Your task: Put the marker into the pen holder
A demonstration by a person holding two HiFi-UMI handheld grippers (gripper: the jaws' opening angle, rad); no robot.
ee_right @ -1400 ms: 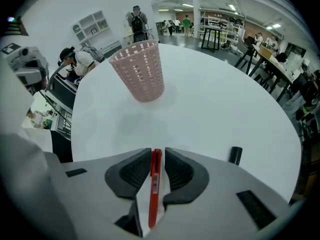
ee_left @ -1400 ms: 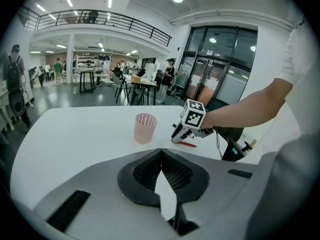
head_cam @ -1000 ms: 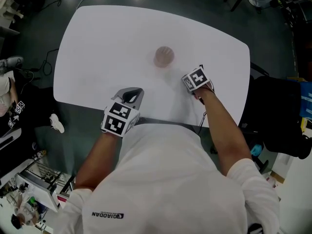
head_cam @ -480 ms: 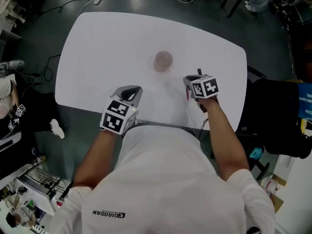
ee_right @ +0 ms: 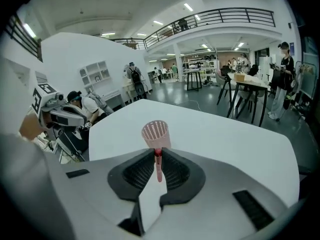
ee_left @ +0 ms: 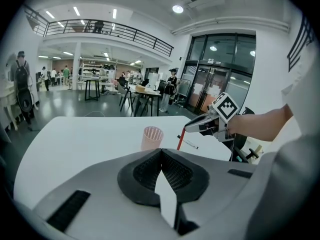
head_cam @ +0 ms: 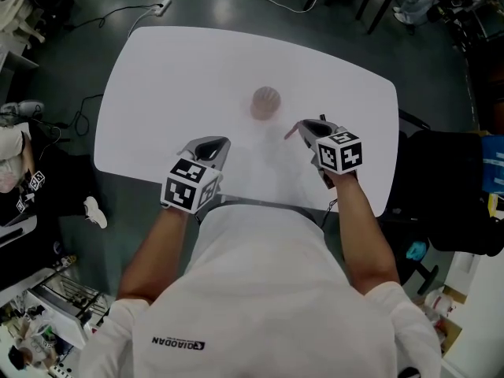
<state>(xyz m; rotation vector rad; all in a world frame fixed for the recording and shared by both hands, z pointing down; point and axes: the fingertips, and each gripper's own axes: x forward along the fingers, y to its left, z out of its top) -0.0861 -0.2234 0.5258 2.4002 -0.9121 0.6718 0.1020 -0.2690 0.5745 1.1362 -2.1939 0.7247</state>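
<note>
- Centre of the right gripper view: the right gripper (ee_right: 158,153) has its jaws clamped on the red marker (ee_right: 158,165). The marker stands up between them, its top end lined up with the pink mesh pen holder (ee_right: 156,133) beyond on the white table (ee_right: 240,134).
- Middle of the head view: the holder stands just up and left of the right gripper's tips. The two are apart, with bare table between them, so the marker is not yet over the mouth.
- Right of centre in the left gripper view: the marker hangs tilted from those tips, its lower end toward the table. A dark pen (ee_left: 190,143) lies just behind it.
- Lower centre of the same view: the left gripper (ee_left: 161,153) has its jaws shut together on nothing.
- To do this step well, I would:
  - carry the marker over the rim;
  - swing it closer to upright;
  - sink its lower end inside before letting go.
- The holder looks light, so a knock on its wall could tip it. Releasing early would probably drop the marker beside it.
</note>
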